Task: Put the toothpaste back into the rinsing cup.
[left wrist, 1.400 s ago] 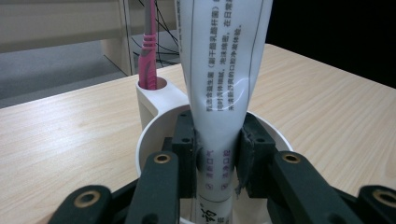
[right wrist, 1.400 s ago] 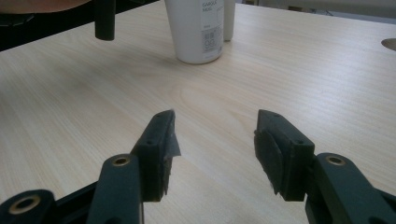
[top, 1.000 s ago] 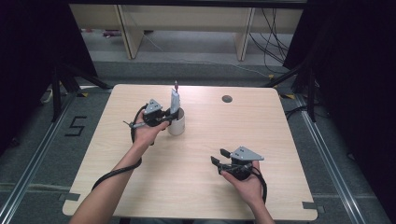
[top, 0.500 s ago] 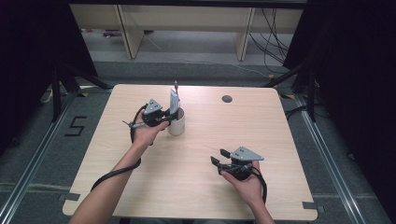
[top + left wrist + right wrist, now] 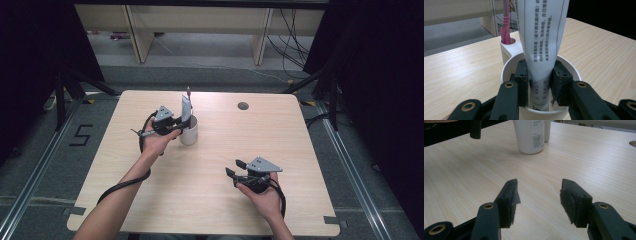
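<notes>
Currently the left gripper (image 5: 540,80) clamps a white printed squeeze tube (image 5: 541,42) standing inside the white plastic mug (image 5: 189,132), beside a pink toothbrush (image 5: 505,25). Its jaws have just been opening; the tube may topple sideways. The right gripper (image 5: 539,195) rests wide and empty, well apart from the mug.

In the left gripper view, the toothpaste tube (image 5: 541,37) is cut off by the top edge of the frame; its lower end sits hidden inside the white cup (image 5: 509,67). The pink toothbrush (image 5: 506,27) handle is also cut off at the top, so its head is unseen. In the right gripper view, the cup (image 5: 530,136) is cut off by the top edge. In the high view, print on the tube (image 5: 185,111) is too small to read.
</notes>
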### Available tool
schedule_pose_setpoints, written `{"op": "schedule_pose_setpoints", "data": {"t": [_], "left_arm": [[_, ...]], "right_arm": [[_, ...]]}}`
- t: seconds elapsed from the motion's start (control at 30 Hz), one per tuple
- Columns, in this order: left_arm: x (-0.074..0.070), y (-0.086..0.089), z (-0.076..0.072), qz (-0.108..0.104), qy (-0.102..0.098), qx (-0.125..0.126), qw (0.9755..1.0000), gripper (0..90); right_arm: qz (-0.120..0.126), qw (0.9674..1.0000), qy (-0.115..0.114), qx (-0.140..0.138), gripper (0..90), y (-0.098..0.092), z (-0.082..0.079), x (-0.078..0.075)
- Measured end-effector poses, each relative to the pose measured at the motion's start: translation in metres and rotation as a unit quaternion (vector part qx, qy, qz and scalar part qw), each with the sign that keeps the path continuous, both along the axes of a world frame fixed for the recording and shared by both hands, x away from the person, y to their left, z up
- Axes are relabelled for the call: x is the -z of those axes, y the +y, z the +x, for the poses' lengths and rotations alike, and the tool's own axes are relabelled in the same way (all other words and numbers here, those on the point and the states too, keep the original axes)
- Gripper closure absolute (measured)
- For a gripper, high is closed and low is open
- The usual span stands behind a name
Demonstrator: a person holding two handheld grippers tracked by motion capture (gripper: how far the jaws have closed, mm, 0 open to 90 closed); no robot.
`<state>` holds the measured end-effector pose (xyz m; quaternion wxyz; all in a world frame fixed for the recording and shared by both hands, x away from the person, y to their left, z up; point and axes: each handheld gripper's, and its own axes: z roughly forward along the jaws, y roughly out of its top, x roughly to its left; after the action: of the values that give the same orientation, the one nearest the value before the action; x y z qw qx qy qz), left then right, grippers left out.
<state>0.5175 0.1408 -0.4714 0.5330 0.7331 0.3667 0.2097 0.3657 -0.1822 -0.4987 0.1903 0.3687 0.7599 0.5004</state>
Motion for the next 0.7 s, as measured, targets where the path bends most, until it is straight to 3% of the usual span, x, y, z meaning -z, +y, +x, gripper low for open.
{"op": "schedule_pose_setpoints", "data": {"t": [0.17, 0.27, 0.3, 0.33, 0.7], "left_arm": [[-0.0008, 0.0006, -0.0001, 0.000, -0.001, -0.001, 1.0000, 68.7], [-0.0014, 0.0009, 0.0000, 0.000, 0.000, -0.001, 1.0000, 68.0], [-0.0016, 0.0010, 0.0000, -0.001, 0.000, -0.001, 1.0000, 67.7], [-0.0017, 0.0011, 0.0002, 0.000, -0.001, -0.001, 1.0000, 67.5], [-0.0021, 0.0011, 0.0003, 0.004, -0.003, 0.001, 1.0000, 67.5]], "right_arm": [[0.010, 0.9999, 0.003, -0.003, 48.5, 0.0010, 0.0006, 0.0012], [0.002, 1.0000, -0.002, 0.001, 48.5, 0.0006, 0.0001, 0.0004], [0.008, 0.9999, 0.011, 0.005, 48.5, 0.0023, -0.0017, 0.0008], [0.016, 0.9998, 0.008, -0.003, 48.5, 0.0030, -0.0002, 0.0020], [0.016, 0.9998, 0.009, -0.003, 48.5, 0.0038, -0.0006, 0.0019]]}}
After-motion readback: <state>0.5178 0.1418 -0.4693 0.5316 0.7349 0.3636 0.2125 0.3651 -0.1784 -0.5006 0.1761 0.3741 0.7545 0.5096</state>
